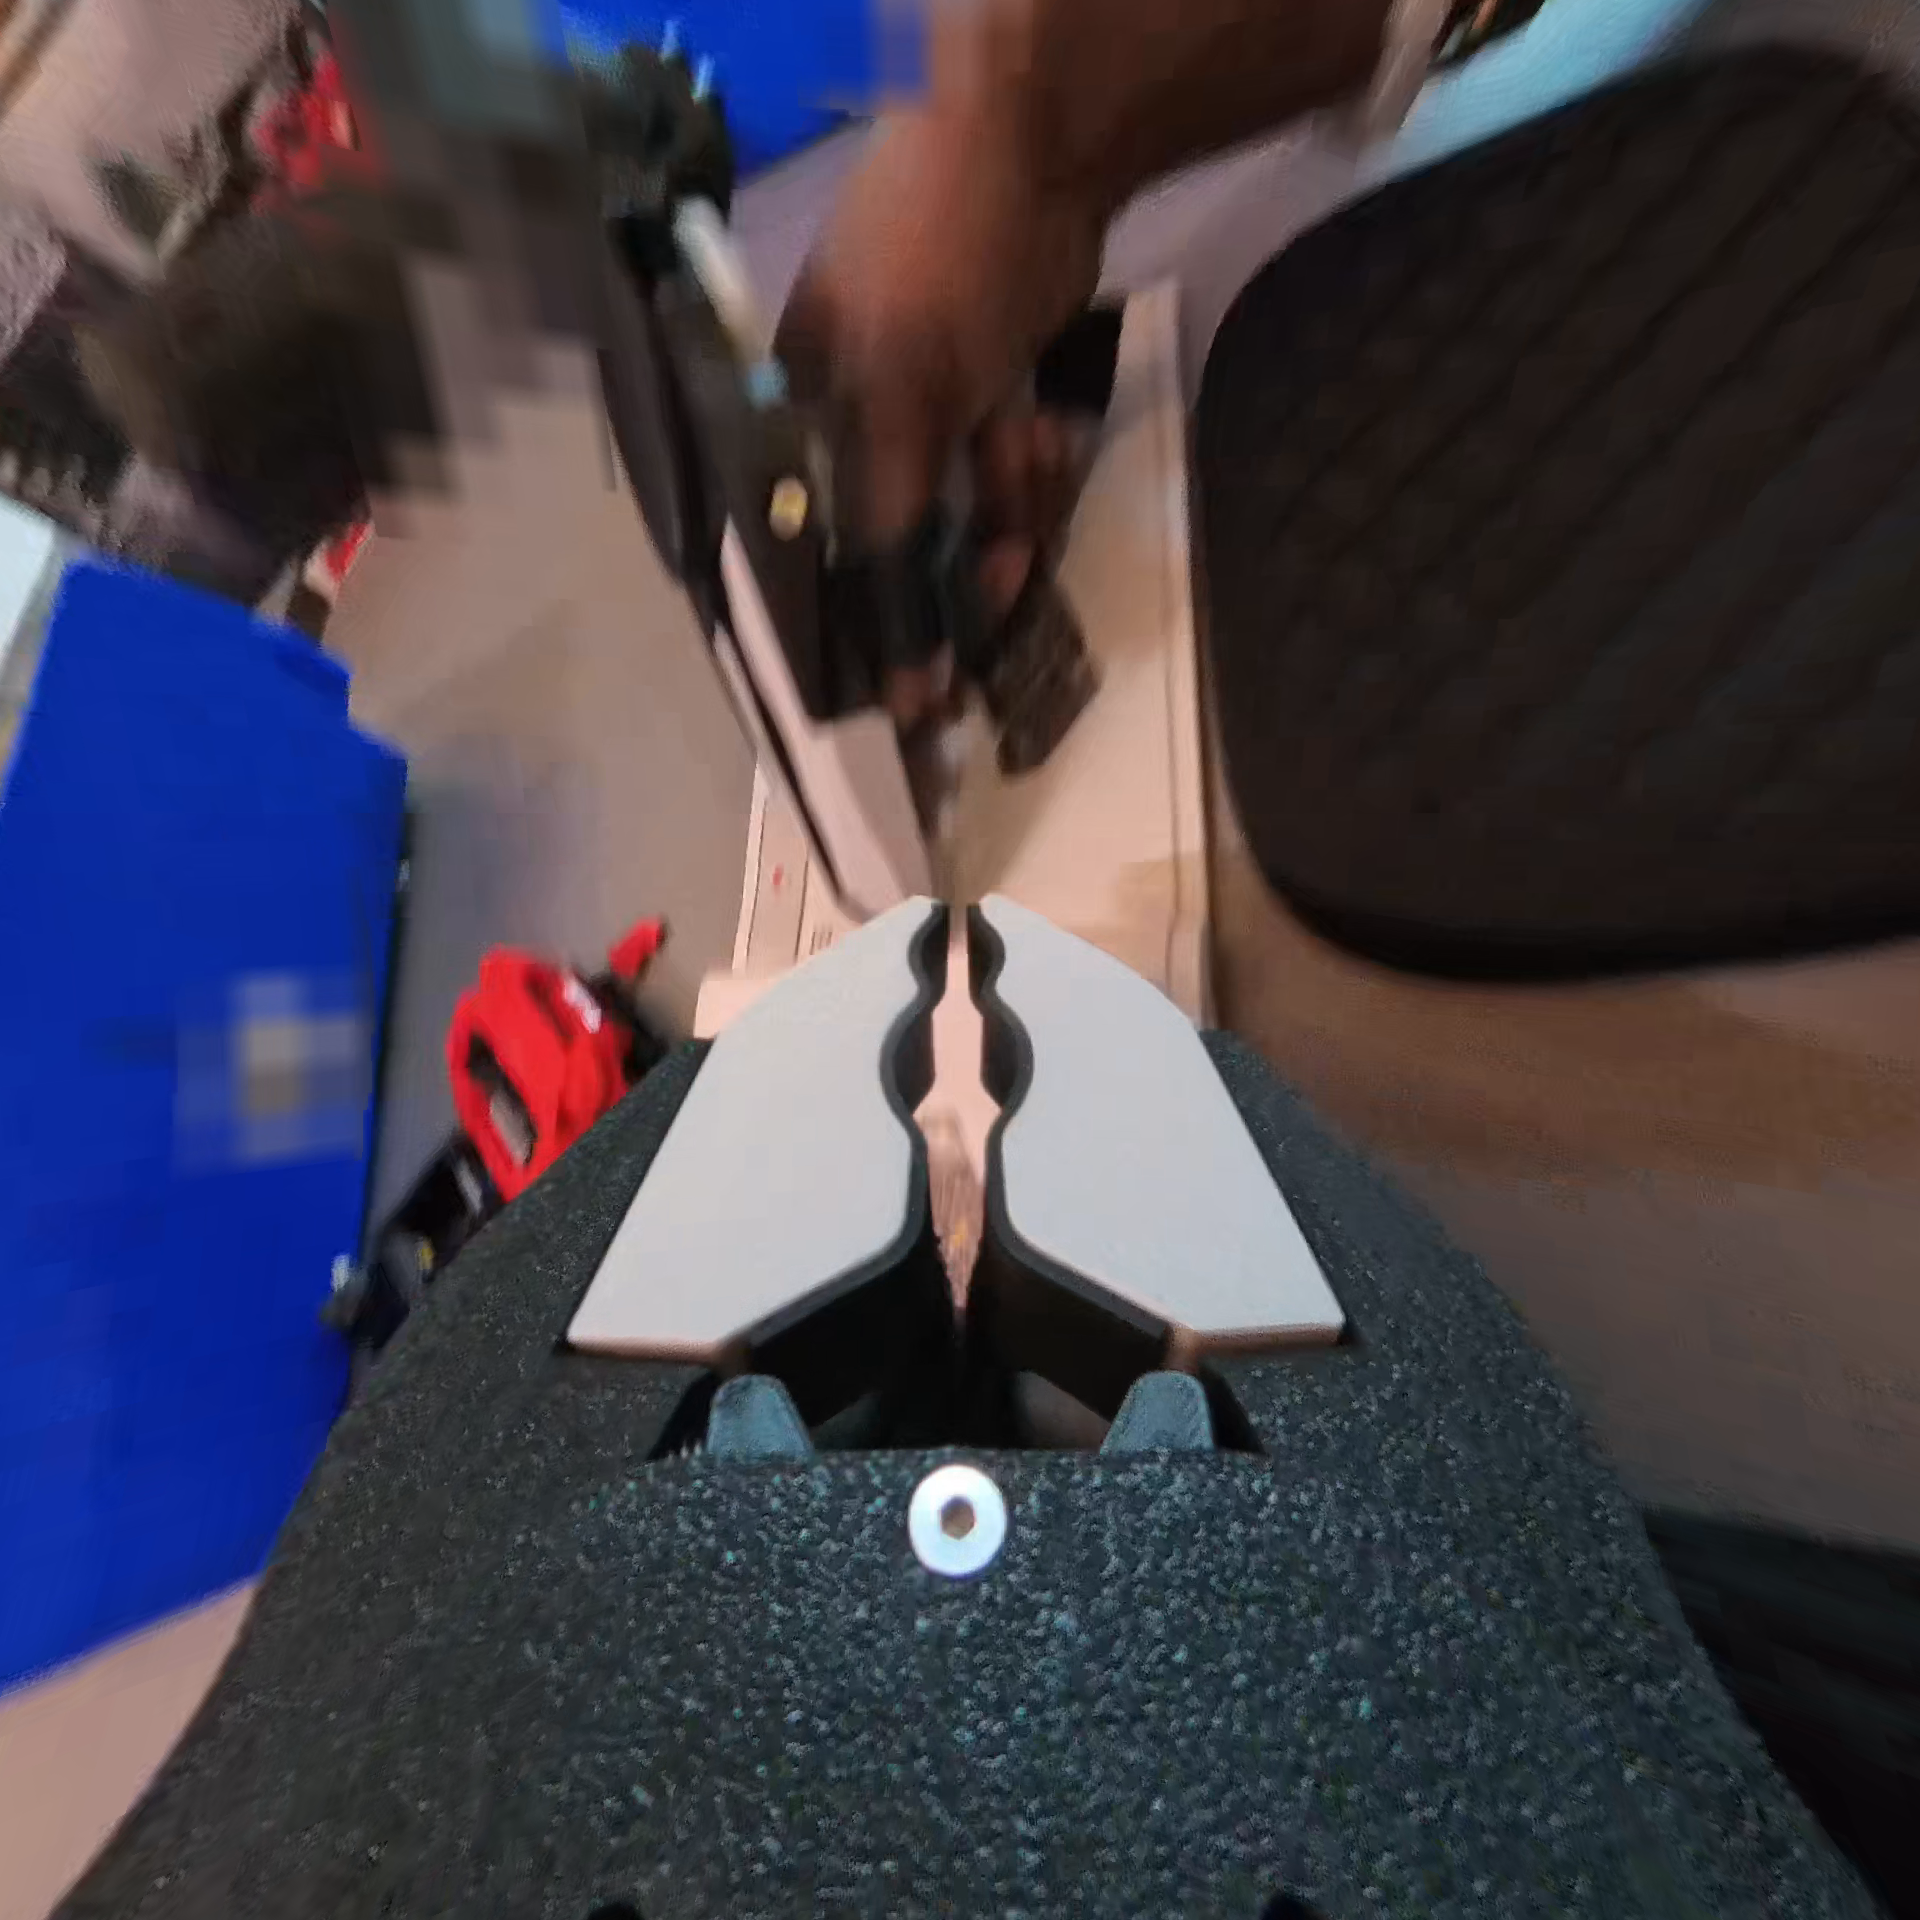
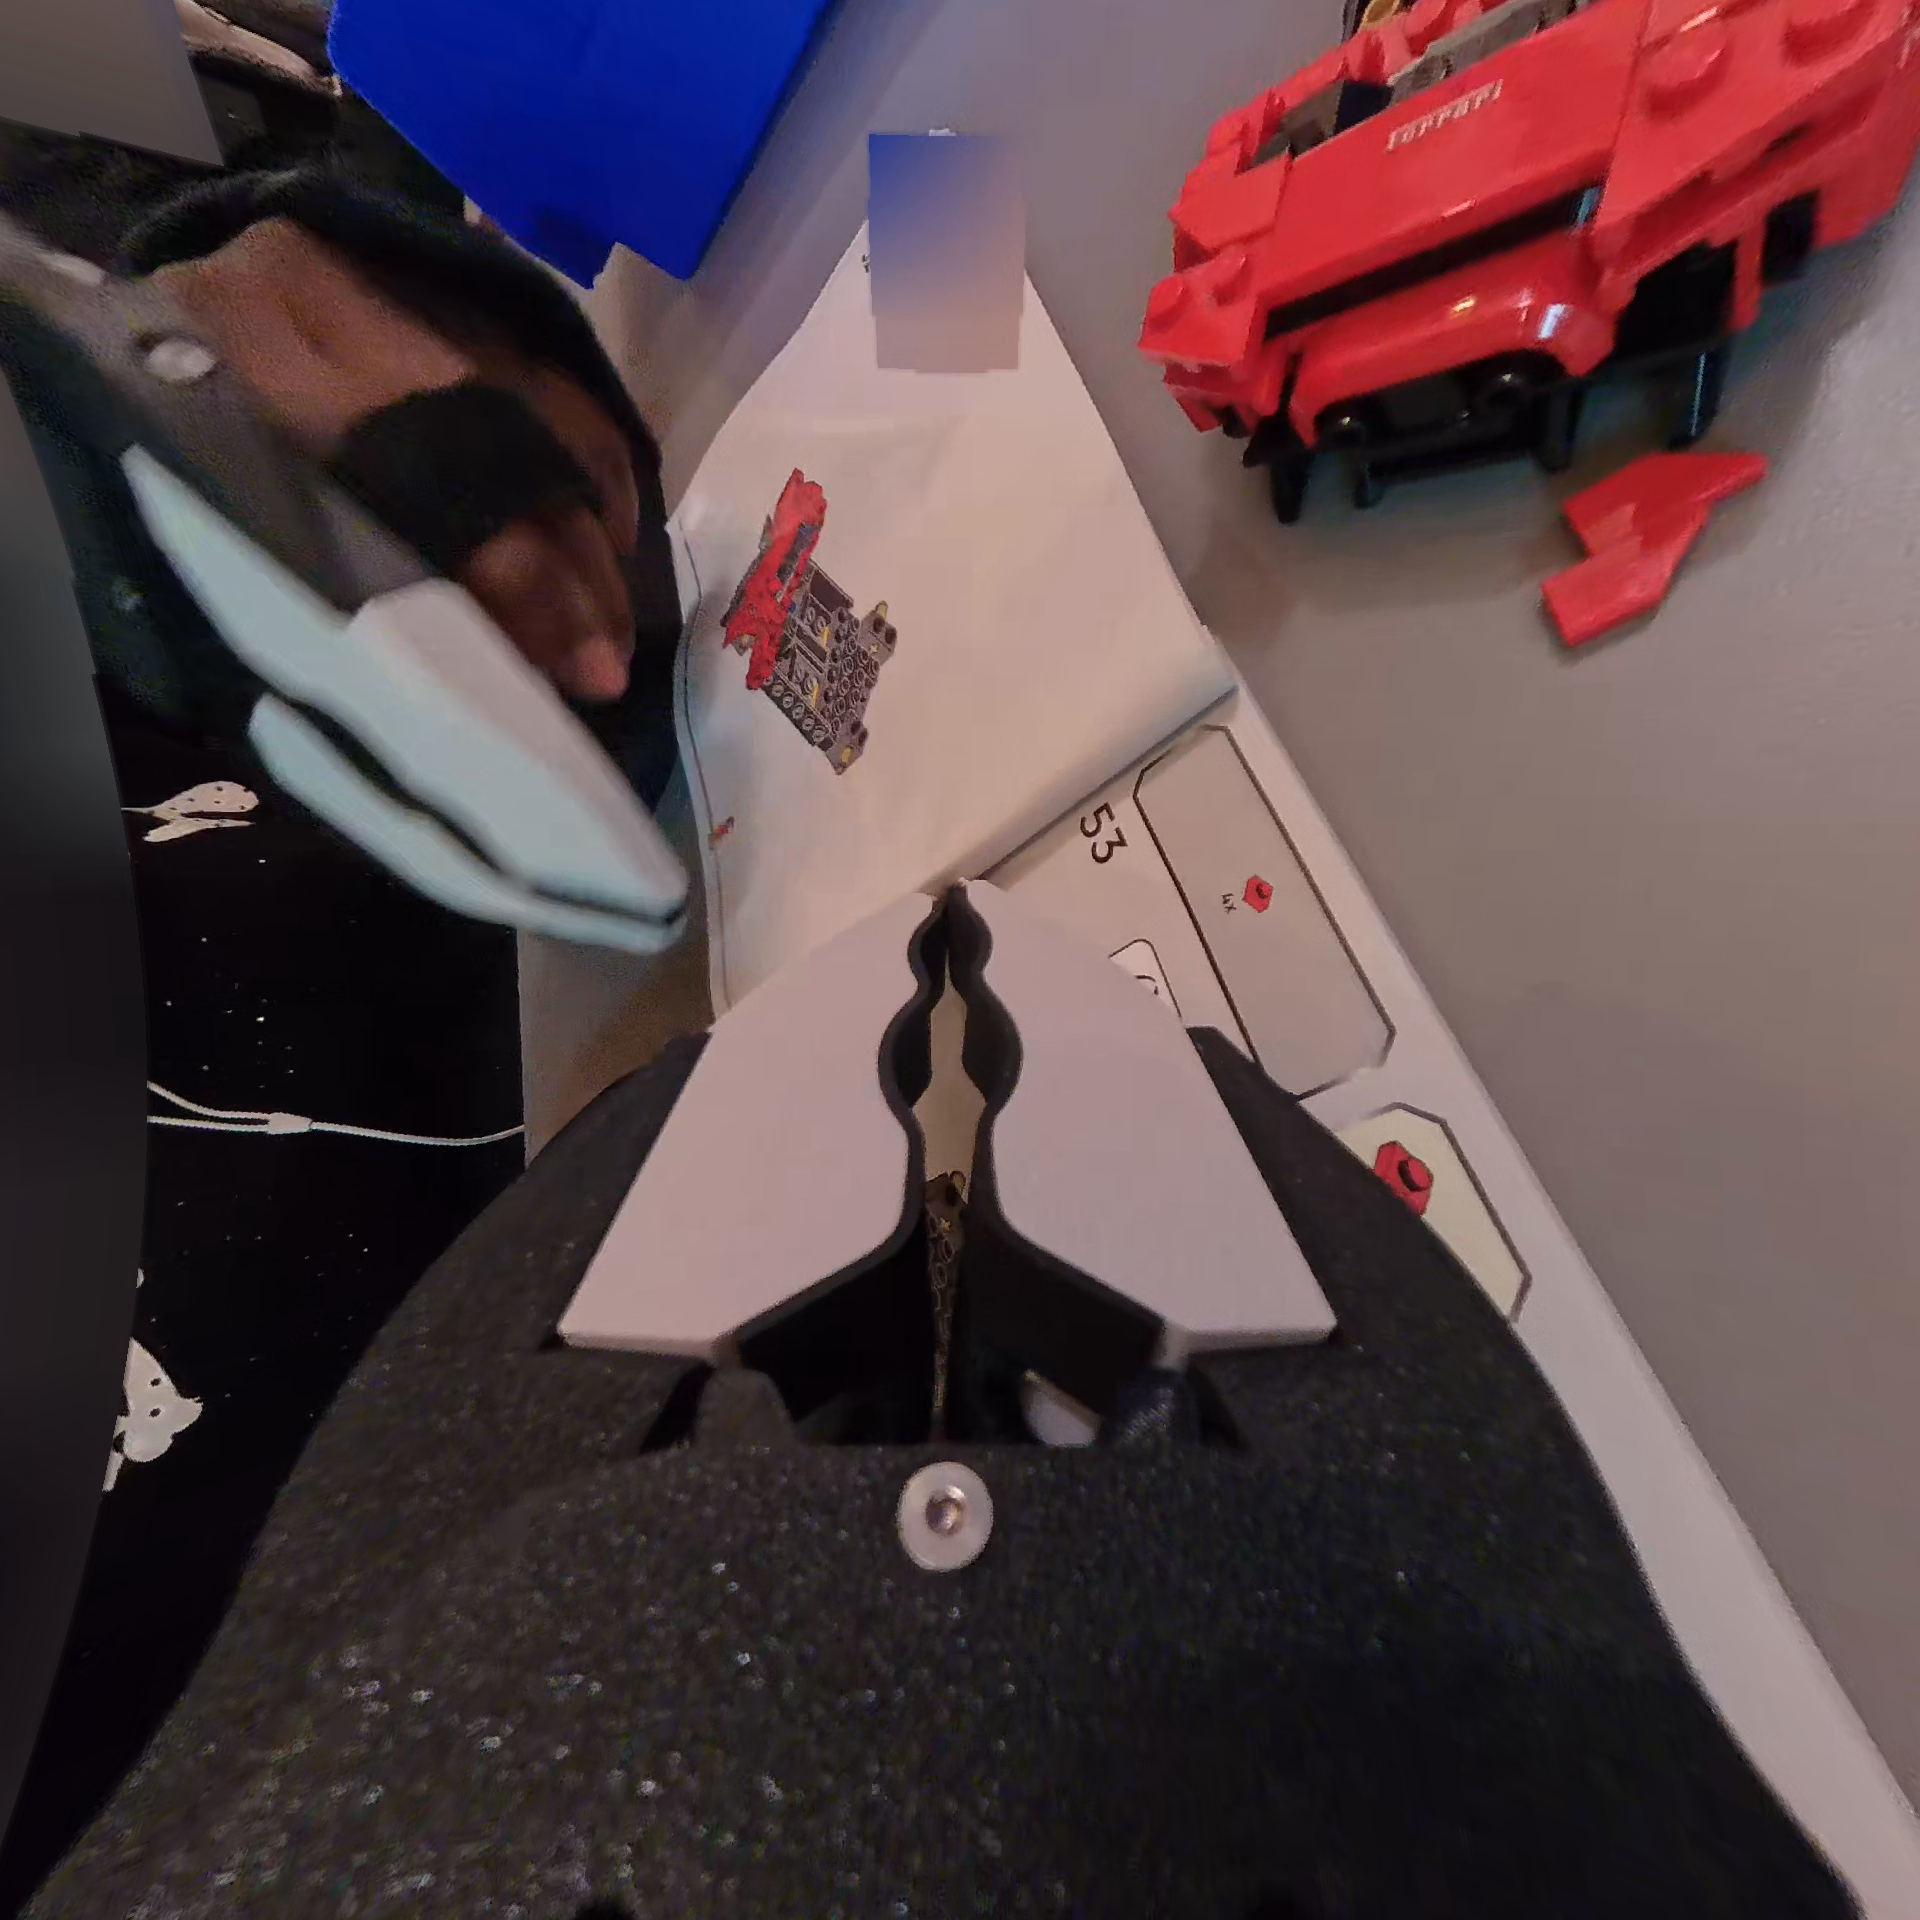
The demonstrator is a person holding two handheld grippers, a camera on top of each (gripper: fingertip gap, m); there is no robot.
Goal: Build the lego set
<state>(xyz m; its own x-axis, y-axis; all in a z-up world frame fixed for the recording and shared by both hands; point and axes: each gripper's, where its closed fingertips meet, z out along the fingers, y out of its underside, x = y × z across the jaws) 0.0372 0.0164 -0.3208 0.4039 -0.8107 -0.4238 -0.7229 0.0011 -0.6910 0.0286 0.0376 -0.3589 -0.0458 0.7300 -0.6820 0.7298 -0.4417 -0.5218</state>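
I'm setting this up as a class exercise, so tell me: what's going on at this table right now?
A person is holding a two-finger gripper in each hand over an open instruction booklet. The right gripper is shut, apparently pinching a page edge. The left gripper is also closed, hovering beside it at the booklet's edge. A partly built red lego car sits on the grey table, with a loose red piece lying just beside it. Neither gripper is touching the car.

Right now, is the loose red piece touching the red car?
Apart. The right wrist view shows bare grey table between the loose red piece and the red car.
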